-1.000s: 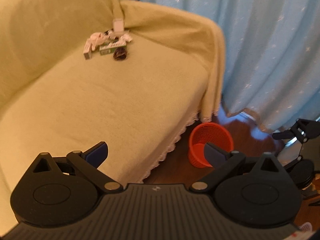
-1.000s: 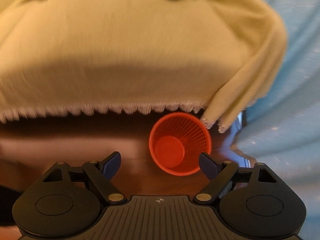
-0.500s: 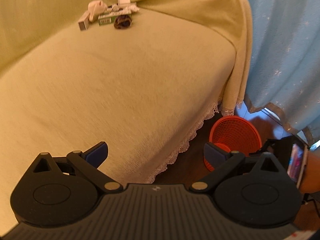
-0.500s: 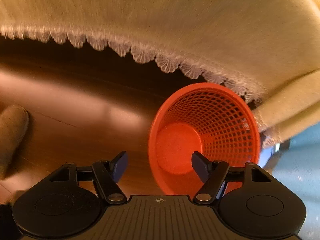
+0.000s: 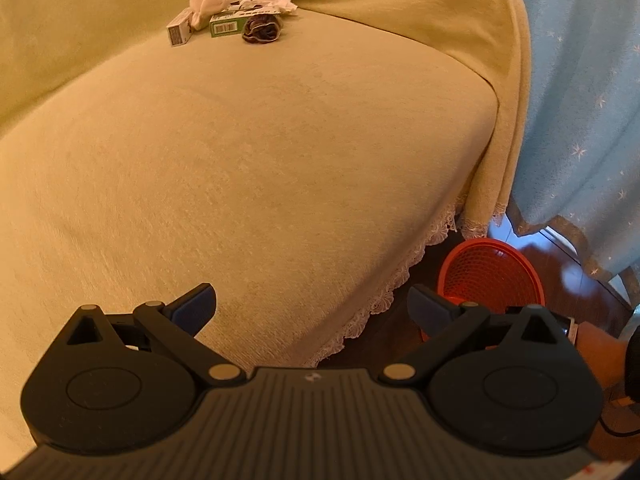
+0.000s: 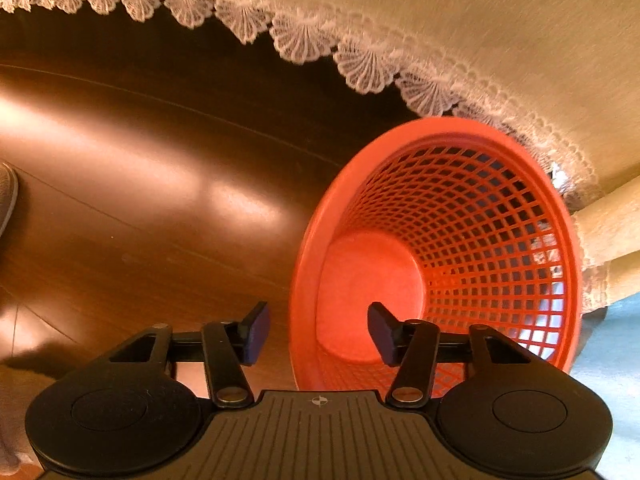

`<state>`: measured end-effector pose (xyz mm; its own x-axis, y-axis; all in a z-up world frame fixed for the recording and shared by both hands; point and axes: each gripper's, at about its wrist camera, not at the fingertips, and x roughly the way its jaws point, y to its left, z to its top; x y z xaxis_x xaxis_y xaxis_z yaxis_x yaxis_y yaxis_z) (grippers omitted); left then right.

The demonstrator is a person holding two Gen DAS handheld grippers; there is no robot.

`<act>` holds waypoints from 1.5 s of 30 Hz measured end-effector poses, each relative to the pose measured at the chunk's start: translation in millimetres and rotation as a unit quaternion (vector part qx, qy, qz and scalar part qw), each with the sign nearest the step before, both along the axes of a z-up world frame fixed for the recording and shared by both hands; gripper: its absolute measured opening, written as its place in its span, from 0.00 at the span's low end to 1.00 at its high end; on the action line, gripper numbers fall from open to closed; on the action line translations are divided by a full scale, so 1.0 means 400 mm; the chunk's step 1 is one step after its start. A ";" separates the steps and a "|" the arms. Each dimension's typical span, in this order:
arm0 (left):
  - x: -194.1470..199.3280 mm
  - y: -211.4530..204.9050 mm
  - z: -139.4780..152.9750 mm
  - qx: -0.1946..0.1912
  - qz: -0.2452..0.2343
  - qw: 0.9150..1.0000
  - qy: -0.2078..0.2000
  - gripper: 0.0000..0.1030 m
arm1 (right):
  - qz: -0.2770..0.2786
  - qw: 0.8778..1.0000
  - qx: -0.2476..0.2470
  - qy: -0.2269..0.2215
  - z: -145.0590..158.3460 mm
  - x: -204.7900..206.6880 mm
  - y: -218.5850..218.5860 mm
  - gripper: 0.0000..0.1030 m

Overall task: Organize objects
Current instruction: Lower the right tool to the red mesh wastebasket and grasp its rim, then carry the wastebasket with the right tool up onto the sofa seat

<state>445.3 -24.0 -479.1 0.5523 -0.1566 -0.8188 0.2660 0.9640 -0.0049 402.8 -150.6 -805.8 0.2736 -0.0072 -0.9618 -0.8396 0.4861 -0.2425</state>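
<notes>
While the right gripper hung over it, jaws just closing, rim between, not yet pinched
basket: orange mesh, solid bottom
left gripper: spread wide, holding zilch

Right hand-held gripper closing (left wide).

The sofa seat lies bare from its front edge back to a small clutter of boxes at the rear. The orange basket stands open-mouthed on the floor, tight against the lace-trimmed cover.
</notes>
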 end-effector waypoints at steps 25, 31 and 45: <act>0.017 0.044 0.053 -0.001 0.018 1.000 0.001 0.97 | 0.034 0.998 -0.051 0.001 0.154 0.018 0.073 0.02; 0.021 0.074 0.144 -0.007 0.022 1.000 0.008 0.97 | 0.008 0.999 -0.054 -0.001 0.414 -0.016 0.105 0.02; 0.021 0.190 0.621 -0.020 0.006 1.000 -0.002 0.97 | -0.062 0.997 -0.038 -0.037 1.094 -0.054 0.286 0.02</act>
<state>453.7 52.0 -230.9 0.5575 -0.1825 -0.8098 0.2544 0.9662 -0.0426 381.2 -36.2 -368.3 0.3372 -0.1171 -0.9341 -0.7525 0.5628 -0.3422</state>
